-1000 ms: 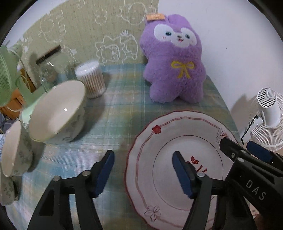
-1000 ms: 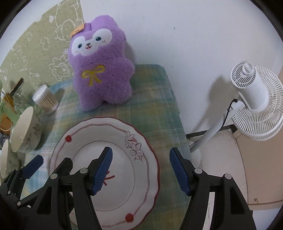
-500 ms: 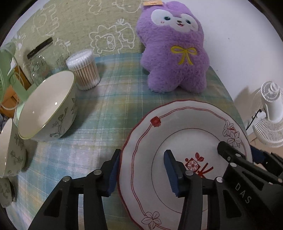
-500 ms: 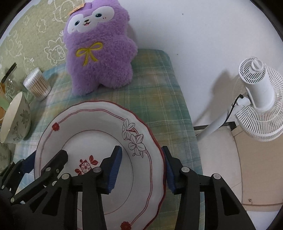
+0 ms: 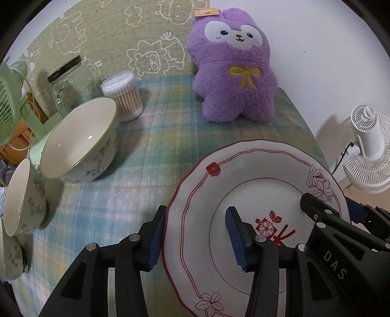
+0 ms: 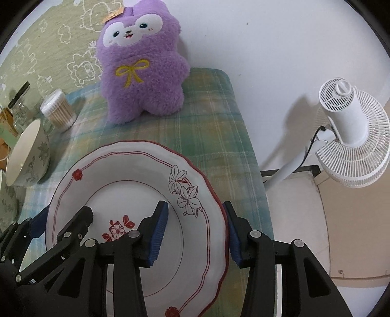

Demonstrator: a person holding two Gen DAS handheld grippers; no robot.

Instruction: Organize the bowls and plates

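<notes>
Straddling opposite rims of the plate (image 5: 256,185), both tongs (image 5: 195,239) (image 6: 195,231) grip it.

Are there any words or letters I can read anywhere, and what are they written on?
"DAS": white letters on the black body of the right gripper.
Orange tag on the purple plush toy: print too small to read.
Red emblem on the plate: a drawing, no words.

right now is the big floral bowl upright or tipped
Tipped. The big floral bowl leans on its side on the plaid cloth, its empty inside facing sideways, not up.
</notes>
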